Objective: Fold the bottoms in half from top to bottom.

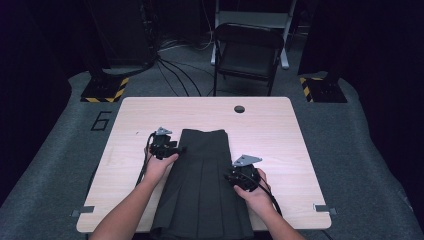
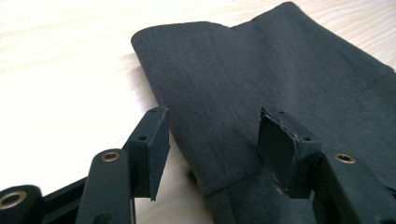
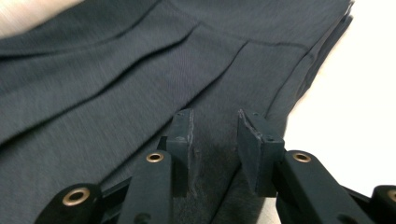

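A dark pleated skirt (image 1: 202, 185) lay flat on the wooden table (image 1: 280, 130). It sat in the middle, and its wide bottom end hung a little over the near edge, by the person. Its narrow top end pointed to the far edge.

The left gripper (image 1: 165, 146) was at the skirt's left side, near the top end. Its jaws stood wide apart in the left gripper view (image 2: 212, 144). The folded cloth edge ran between them, but the pads did not press on it.

The right gripper (image 1: 243, 175) was at the skirt's right side, about halfway down. In the right gripper view (image 3: 215, 140) its jaws stood closer together, with a gap left between them. A bit of cloth lay in that gap, and no pad pinched it yet.

I think the work was just starting. The skirt looked smooth and not yet folded over. Both sides had to be gripped first, and then the skirt could be lifted or folded.

There was no box, bag or bowl on the table.
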A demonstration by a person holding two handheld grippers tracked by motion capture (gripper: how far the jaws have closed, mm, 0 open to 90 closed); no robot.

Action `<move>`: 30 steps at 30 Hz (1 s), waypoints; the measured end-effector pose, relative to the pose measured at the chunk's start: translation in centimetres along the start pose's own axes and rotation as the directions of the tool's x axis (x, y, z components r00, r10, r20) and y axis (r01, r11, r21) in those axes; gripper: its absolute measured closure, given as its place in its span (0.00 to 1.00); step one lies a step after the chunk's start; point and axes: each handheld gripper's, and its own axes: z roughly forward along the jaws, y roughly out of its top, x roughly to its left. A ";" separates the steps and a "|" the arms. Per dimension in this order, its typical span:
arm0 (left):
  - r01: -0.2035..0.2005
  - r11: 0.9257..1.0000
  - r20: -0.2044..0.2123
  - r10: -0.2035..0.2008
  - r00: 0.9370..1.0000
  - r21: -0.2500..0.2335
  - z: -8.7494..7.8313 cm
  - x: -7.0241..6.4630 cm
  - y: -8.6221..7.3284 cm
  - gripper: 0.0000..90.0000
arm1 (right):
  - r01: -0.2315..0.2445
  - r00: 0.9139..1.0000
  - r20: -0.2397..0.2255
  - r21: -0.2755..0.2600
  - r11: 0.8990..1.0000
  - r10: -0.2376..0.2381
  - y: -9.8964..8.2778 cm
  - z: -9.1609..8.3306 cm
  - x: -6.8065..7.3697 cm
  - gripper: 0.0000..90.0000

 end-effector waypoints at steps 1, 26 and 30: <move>0.003 1.000 -0.003 -0.003 1.000 -0.002 0.1 0.0 0.0 0.48 | -0.007 1.000 -0.004 0.008 1.000 0.007 -0.2 0.2 0.0 0.74; 0.019 0.998 -0.024 -0.018 1.000 0.055 3.8 0.9 0.5 0.42 | 0.004 1.000 -0.007 0.023 1.000 -0.004 -1.3 0.9 0.4 0.71; 0.017 0.998 -0.015 -0.016 1.000 0.060 4.0 0.8 0.7 0.42 | 0.003 1.000 -0.011 0.025 1.000 -0.003 -1.3 0.8 0.4 0.70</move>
